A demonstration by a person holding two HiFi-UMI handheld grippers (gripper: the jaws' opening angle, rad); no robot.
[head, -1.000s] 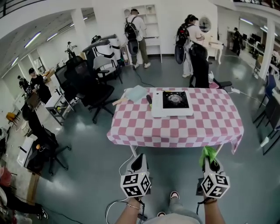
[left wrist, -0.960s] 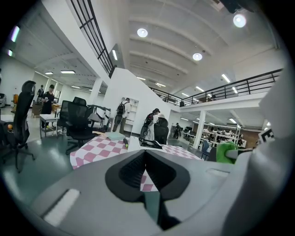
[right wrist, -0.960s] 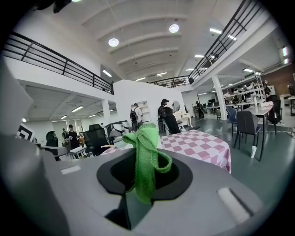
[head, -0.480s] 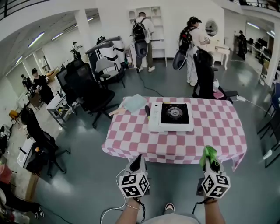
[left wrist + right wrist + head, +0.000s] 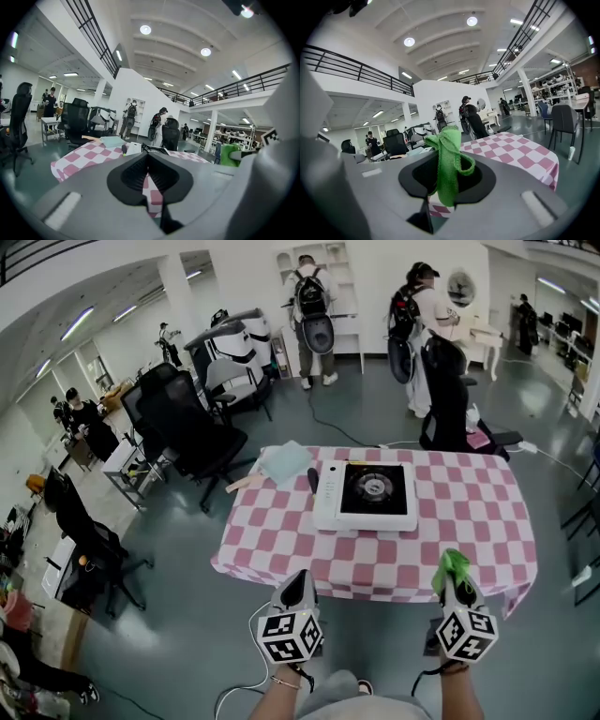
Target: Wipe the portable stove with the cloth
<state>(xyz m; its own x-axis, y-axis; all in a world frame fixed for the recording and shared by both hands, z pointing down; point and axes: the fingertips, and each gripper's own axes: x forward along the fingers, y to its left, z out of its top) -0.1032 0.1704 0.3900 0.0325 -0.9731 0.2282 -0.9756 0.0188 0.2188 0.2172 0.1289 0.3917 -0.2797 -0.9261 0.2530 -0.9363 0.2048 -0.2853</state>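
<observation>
The portable stove (image 5: 366,495), white with a black burner top, sits on the pink-checked table (image 5: 281,549) ahead of me. In the left gripper view the stove (image 5: 135,148) shows just past the jaws. My right gripper (image 5: 454,574) hovers before the table's near edge, shut on a green cloth (image 5: 451,565). The cloth (image 5: 449,159) hangs bunched between the jaws of the right gripper (image 5: 450,180). My left gripper (image 5: 297,587) is level with it at the left, short of the table. The left gripper (image 5: 147,159) is shut with nothing in it.
A pale blue folded item (image 5: 286,462), a wooden stick (image 5: 244,484) and a dark-handled tool (image 5: 313,480) lie left of the stove. Black office chairs (image 5: 187,427) stand to the left, another chair (image 5: 448,395) behind the table. People stand at the back.
The table and stove have come nearer to me and the grippers. Both grippers keep their places in the view, the right one still with the cloth.
</observation>
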